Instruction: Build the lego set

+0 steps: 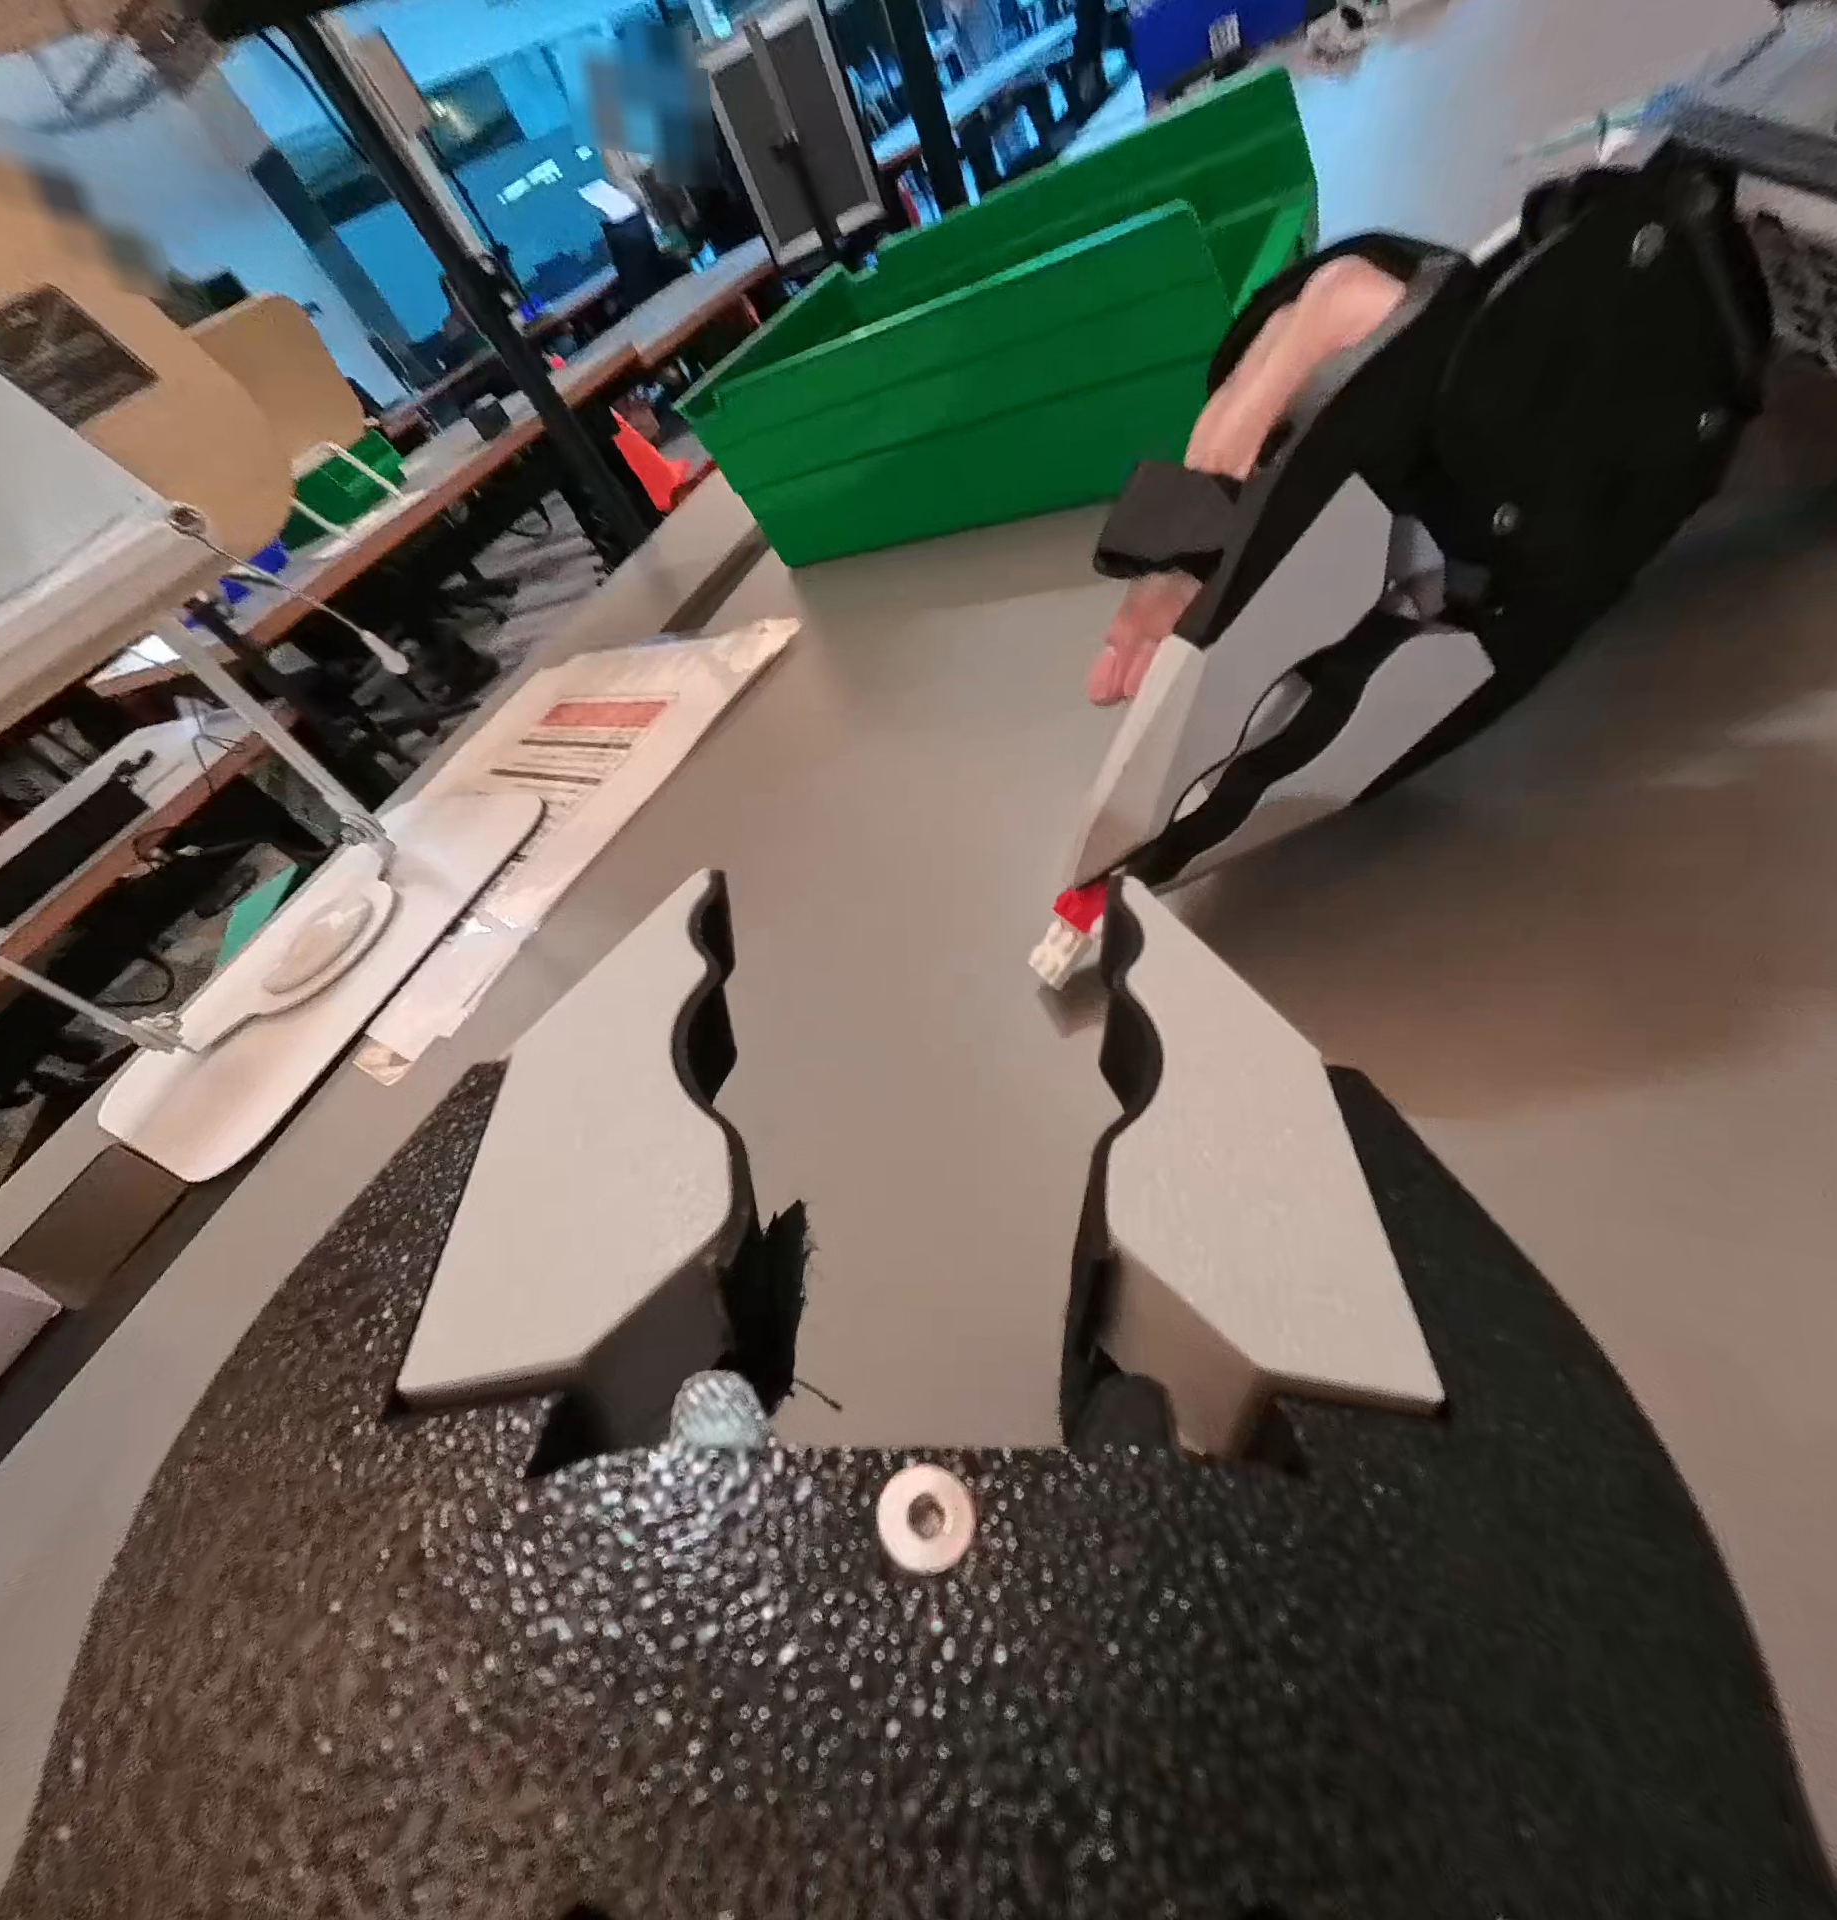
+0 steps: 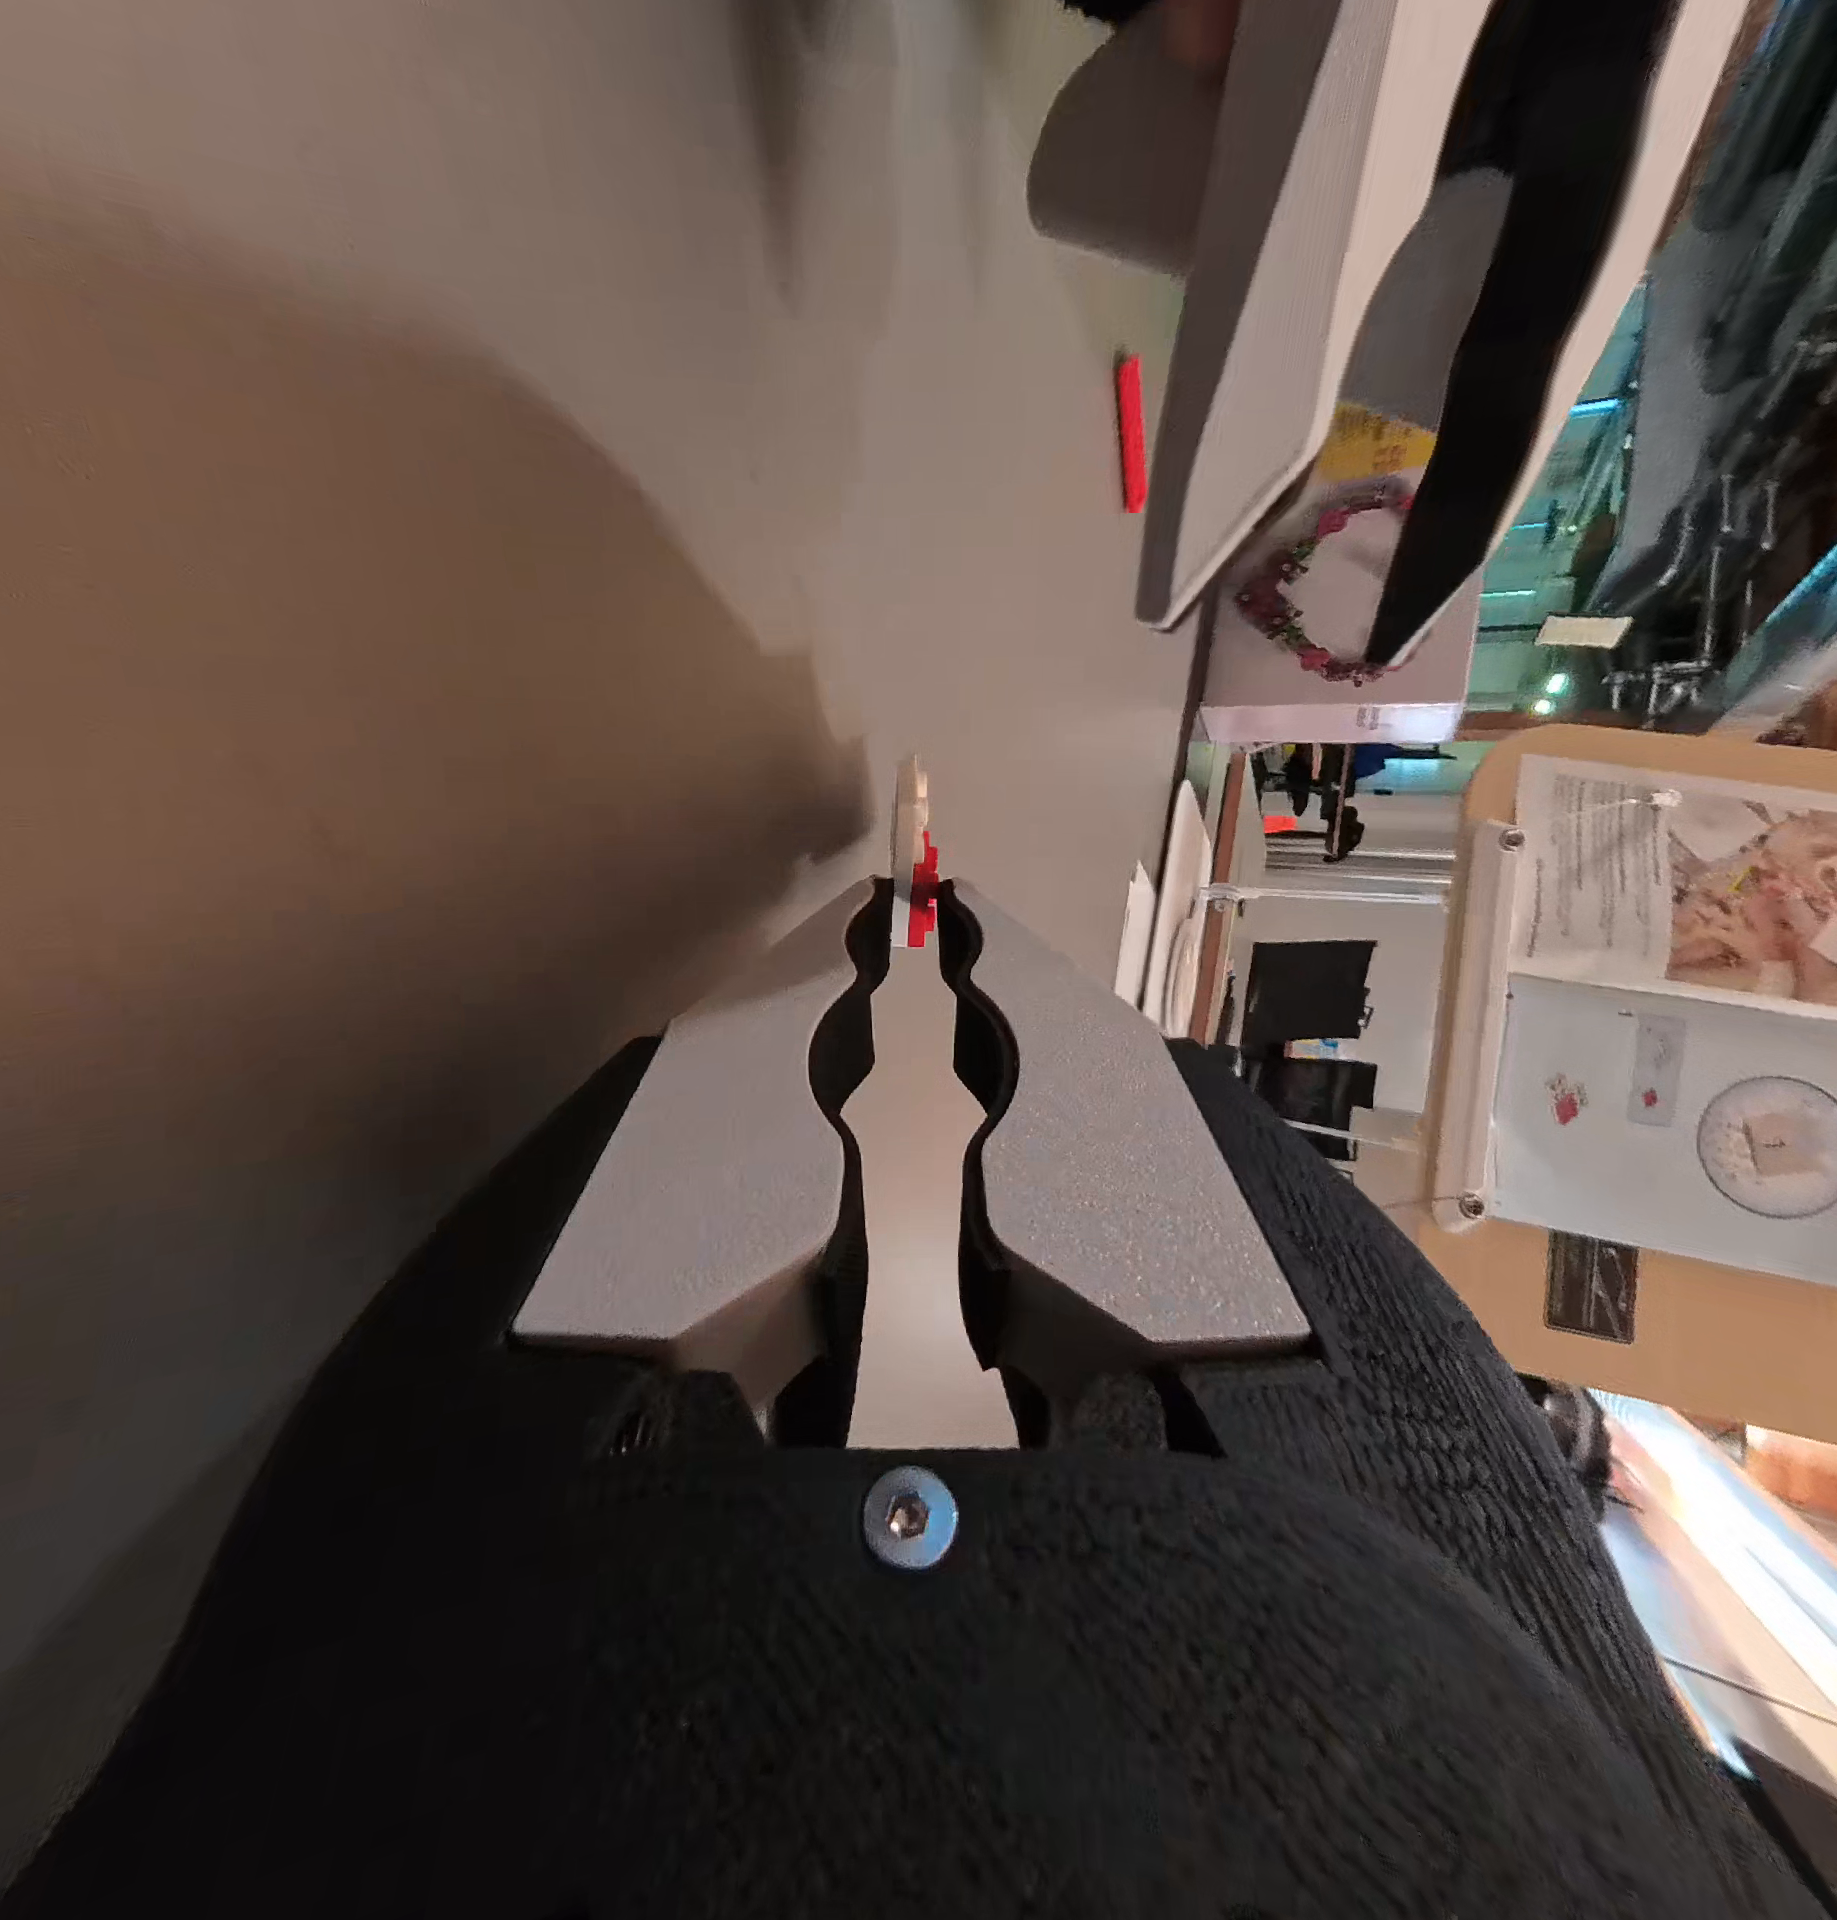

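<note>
A small white and red lego assembly (image 1: 1066, 933) is pinched in my right gripper (image 1: 1096, 885), low over the grey table (image 1: 893, 727). In the right wrist view the same assembly (image 2: 914, 883) sticks out past the tips of my right gripper (image 2: 912, 885), whose jaws are closed on it. My left gripper (image 1: 914, 904) is open and empty, its right fingertip (image 1: 1127, 914) right beside the assembly. It also shows in the right wrist view (image 2: 1267, 634), above the table. A loose red lego piece (image 2: 1130, 431) lies on the table.
Green bins (image 1: 976, 416) stand at the back of the table. A clear bag with a printed sheet (image 1: 602, 748) and a white tray (image 1: 270, 987) lie along the left edge. A box with a wreath picture (image 2: 1309, 613) and a cardboard board with sheets (image 2: 1672, 1039) stand nearby. The tips of one gripper are about 8 cm away from the tips of the other.
</note>
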Motion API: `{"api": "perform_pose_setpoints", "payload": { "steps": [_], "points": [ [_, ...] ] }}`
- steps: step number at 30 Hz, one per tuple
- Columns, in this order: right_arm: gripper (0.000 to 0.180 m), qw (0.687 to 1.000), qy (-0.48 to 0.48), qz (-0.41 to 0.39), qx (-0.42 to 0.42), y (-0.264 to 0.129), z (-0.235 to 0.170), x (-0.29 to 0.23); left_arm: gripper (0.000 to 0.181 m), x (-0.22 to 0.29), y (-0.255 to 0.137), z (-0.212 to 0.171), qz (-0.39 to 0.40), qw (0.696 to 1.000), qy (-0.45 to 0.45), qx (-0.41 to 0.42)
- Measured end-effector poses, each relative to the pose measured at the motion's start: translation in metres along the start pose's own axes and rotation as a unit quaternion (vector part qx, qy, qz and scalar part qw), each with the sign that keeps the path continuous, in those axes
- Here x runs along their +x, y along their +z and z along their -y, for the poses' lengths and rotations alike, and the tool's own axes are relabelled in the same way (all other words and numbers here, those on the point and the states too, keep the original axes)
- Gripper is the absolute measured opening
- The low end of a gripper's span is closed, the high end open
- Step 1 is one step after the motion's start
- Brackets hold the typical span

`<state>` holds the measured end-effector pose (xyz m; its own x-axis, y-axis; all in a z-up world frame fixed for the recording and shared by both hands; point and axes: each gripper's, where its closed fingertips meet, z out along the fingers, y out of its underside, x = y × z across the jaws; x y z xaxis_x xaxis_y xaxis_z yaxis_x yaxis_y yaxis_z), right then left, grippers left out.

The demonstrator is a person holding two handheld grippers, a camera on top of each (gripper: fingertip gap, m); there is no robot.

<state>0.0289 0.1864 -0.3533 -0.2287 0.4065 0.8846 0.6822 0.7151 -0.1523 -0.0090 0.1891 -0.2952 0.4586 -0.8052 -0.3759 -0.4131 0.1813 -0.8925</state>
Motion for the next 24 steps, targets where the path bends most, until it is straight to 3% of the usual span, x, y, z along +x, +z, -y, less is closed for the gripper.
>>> {"api": "perform_pose_setpoints", "payload": {
  "steps": [6,14,17,20,22,24],
  "points": [
    [0.017,1.0,-0.01,0.026,-0.011,0.001,-0.002,-0.007,0.068,0.014,0.006,-0.01,-0.033,0.999,0.011,-0.041],
    [0.028,0.992,0.005,0.119,-0.035,-0.006,0.0,-0.013,0.064,0.014,0.004,-0.011,-0.038,0.998,0.007,-0.049],
    [0.035,0.984,0.037,0.174,-0.033,-0.01,0.004,-0.014,0.063,0.011,0.003,-0.009,-0.032,0.998,0.009,-0.05],
    [0.037,0.966,0.13,0.221,-0.033,-0.015,0.005,-0.008,0.062,0.005,0.001,-0.008,-0.018,0.999,0.002,-0.047],
    [0.036,0.96,0.207,0.188,-0.003,-0.015,0.008,0.014,0.062,-0.004,0.0,-0.003,0.008,0.999,-0.009,-0.035],
    [0.036,0.953,0.285,0.094,0.045,-0.014,0.009,0.05,0.07,-0.023,-0.004,0.006,0.073,0.997,-0.032,0.001]
  ]
}}
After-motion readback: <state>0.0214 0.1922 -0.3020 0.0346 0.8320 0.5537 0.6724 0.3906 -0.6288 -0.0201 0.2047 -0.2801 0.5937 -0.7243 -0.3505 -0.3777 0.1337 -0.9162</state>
